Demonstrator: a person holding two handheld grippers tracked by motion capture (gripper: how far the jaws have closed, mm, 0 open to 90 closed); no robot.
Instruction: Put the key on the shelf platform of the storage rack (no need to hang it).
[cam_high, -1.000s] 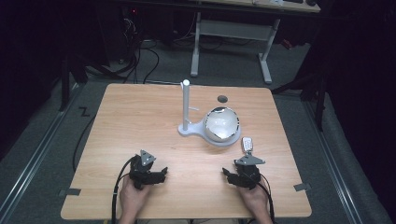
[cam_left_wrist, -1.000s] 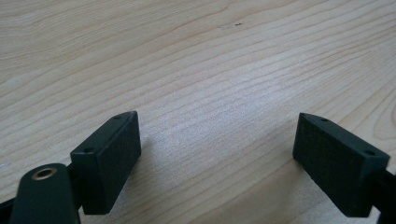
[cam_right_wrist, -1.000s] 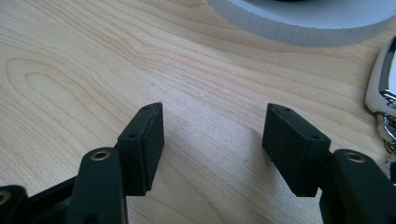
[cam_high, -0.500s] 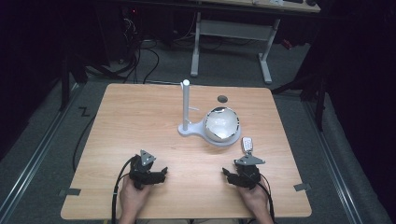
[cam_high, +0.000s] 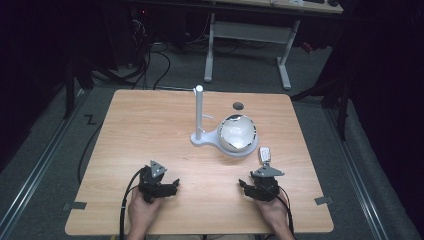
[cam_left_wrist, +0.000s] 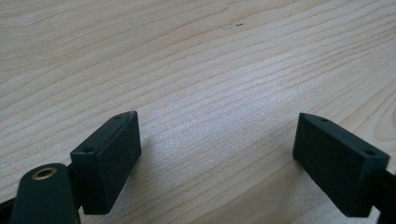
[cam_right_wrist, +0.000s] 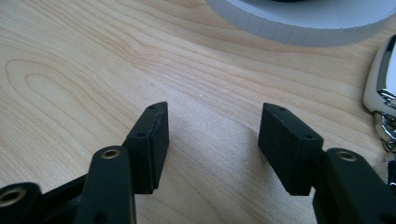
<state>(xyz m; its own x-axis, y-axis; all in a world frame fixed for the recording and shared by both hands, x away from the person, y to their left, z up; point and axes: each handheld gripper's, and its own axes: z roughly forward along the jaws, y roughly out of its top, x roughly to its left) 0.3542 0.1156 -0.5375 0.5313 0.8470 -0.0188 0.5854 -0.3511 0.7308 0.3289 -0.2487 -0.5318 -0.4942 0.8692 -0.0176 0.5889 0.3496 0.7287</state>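
White stand (cam_high: 210, 136) sits on the wooden worktop (cam_high: 150, 130) a bit right of centre: flat white base, upright white post (cam_high: 199, 111) rising from its left end, round bowl-like head (cam_high: 237, 133) with white inside and dark rim on the right end. Ribbed white base edge (cam_right_wrist: 299, 23) runs along the top of the right gripper view. Small key fob (cam_high: 265, 154), white and silver, lies on the worktop just beside the base's right-near side, apart from it; in the right gripper view the key fob (cam_right_wrist: 383, 88) is at the right edge with a metal ring at its near end. Small dark round spot (cam_high: 238, 105) on the worktop behind the bowl, toward the far edge; can't tell what it is. Left gripper (cam_high: 162, 187) rests near the near edge, left of centre, held by the left hand (cam_high: 141, 212), jaws spread wide, nothing between them, bare wood under them in the left gripper view (cam_left_wrist: 217, 154). Right gripper (cam_high: 255, 187) near the near edge, right of centre, held by the right hand (cam_high: 272, 212), jaws parted, nothing held, bare wood between them (cam_right_wrist: 212, 144), key fob off to its right-far side, not touching. Black cables trail from both grippers toward the near edge. Grey floor around the table, a white-legged desk (cam_high: 250, 35) beyond the far edge.
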